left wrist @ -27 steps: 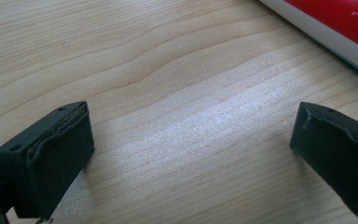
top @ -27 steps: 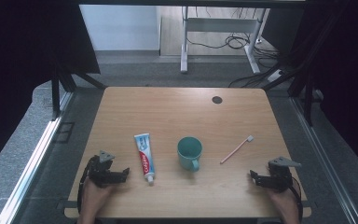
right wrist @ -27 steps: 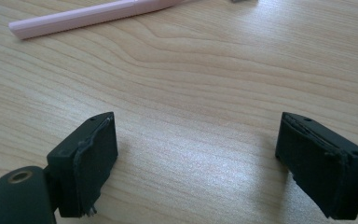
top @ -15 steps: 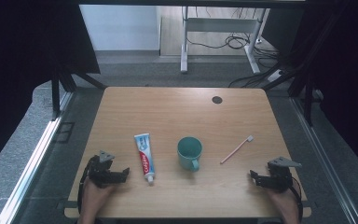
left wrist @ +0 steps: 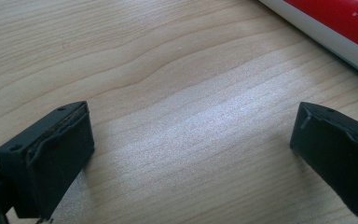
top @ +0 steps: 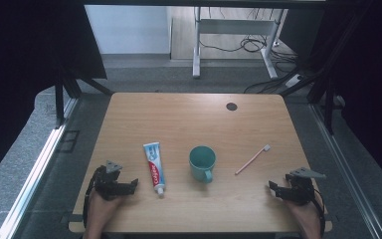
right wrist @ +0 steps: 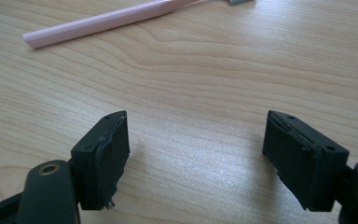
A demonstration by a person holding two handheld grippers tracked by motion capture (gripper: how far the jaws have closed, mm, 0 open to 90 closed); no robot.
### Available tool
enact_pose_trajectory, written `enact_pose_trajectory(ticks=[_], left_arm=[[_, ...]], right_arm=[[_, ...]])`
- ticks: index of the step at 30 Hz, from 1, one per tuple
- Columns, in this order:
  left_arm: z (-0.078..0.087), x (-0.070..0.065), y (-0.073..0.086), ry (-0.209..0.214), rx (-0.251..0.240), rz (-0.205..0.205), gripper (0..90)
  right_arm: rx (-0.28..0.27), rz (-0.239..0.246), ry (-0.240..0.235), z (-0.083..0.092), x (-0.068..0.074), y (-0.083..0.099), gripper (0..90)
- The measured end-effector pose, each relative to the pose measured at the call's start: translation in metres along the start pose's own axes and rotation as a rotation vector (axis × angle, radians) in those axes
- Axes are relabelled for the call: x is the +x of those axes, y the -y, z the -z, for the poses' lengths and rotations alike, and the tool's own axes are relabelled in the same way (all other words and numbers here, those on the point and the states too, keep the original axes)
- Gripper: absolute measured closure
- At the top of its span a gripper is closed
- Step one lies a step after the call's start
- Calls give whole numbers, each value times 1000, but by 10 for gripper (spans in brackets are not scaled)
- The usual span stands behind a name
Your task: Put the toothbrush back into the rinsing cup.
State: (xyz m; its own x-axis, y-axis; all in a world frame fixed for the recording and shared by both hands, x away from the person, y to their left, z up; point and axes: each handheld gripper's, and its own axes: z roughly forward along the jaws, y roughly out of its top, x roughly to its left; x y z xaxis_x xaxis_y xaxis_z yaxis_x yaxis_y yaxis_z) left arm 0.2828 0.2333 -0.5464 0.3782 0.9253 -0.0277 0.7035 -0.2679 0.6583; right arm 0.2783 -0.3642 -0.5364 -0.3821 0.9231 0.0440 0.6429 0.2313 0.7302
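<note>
Both the left gripper (top: 132, 185) and the right gripper (top: 273, 187) rest spread and empty. For a clean pick, bring the left jaws square across the toothpaste tube (top: 154, 166) just to its right, the right jaws across the toothbrush (top: 251, 160) handle

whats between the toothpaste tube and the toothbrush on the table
A teal mug stands between the toothpaste tube and the pink toothbrush, touching neither; the high view shows it.

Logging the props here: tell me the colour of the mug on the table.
The mug is teal green, clearest in the high view.
</note>
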Motion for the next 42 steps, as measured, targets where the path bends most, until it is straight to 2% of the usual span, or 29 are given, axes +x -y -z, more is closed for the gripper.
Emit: enact_pose_trajectory(ticks=[5, 10, 15, 22, 24, 32, 36, 42], left_arm=[[0, 0, 0, 0, 0, 0, 0], [0, 0, 0, 0, 0, 0, 0], [0, 0, 0, 0, 0, 0, 0], [0, 0, 0, 0, -1, 0, 0], [0, 0, 0, 0, 0, 0, 0], [0, 0, 0, 0, 0, 0, 0], [0, 0, 0, 0, 0, 0, 0], [0, 0, 0, 0, 0, 0, 0]], right_arm=[[-11, -5, -5, 5, 2, -3, 322], [-14, -17, -33, 11, 0, -6, 526], [-4, 13, -37, 17, 0, -9, 698], [27, 34, -93, 16, 2, -13, 888], [31, 35, -107, 16, 3, -15, 891], [49, 69, -103, 16, 4, -19, 893], [55, 68, -111, 17, 3, -20, 893], [60, 81, -136, 15, 9, -27, 893]])
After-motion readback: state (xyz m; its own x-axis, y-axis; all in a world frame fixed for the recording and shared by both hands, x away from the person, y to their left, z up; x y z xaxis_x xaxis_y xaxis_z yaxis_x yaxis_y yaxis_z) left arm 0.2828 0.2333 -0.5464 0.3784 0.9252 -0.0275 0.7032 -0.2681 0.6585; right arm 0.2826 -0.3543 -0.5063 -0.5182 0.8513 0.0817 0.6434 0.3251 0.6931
